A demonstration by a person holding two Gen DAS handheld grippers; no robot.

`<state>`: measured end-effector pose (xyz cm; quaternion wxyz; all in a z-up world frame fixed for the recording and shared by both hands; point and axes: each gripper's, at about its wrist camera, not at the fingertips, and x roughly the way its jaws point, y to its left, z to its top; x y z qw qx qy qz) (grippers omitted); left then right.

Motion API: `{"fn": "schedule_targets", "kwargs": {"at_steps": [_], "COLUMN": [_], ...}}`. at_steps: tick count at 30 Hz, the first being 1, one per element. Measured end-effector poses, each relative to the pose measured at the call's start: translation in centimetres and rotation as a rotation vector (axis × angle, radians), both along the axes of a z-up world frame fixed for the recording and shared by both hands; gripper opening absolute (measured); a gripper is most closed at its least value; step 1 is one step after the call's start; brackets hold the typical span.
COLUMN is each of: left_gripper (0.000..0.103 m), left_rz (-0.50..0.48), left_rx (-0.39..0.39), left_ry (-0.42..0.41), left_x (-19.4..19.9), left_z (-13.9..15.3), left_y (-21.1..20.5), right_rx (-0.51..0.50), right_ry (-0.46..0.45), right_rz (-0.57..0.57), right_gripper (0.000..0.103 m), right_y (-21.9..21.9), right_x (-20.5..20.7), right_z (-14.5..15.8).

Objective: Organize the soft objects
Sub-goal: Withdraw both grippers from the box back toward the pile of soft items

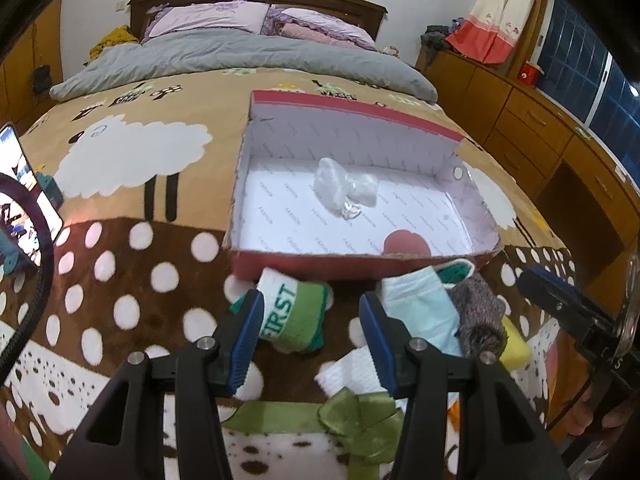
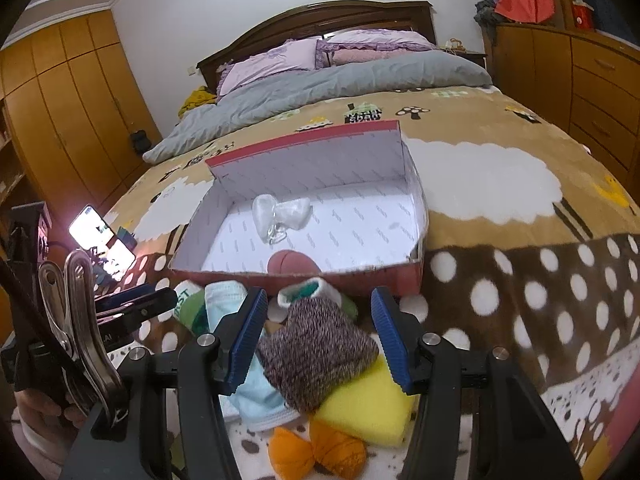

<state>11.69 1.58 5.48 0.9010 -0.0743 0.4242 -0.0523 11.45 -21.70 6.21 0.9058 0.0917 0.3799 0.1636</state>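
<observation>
While fingers (image 2: 320,336) gape, socks (image 2: 316,356) heaped, box (image 2: 352,278) near.

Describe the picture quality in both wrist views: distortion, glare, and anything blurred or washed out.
Left wrist view: strong fisheye bending, dark corners; the phone screen at the left edge is washed out; the box floor is bright but its print stays readable. Right wrist view: same curvature, bed edges bowed; the phone glows as a blown-out patch with a pinkish halo; the orange bow near the bottom looks soft.

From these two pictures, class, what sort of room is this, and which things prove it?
A bedroom, almost certainly: a bed with a wooden headboard, lilac pillows on a grey duvet, and a wooden wardrobe alongside.
</observation>
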Motion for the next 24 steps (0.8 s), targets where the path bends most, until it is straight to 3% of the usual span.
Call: {"fn": "schedule_targets", "kwargs": {"at_steps": [12,24], "left_gripper": [0.052,0.052], "left_rz": [0.037,0.000], "left_rx": [-0.008,-0.002], "left_ry": [0.031,0.031], "left_x": [-1.3,-0.3], "left_z": [-1.8,-3.3], "left_y": [2.0,0.7], "right_rx": [0.000,-0.074], "right_ry": [0.012,-0.005], "right_rz": [0.000,0.022], "right_gripper": [0.056,0.058], "right_y": [-0.9,-1.5], "right_x": [-2.3,-4.7], "right_z": [-0.9,-2.3]}}
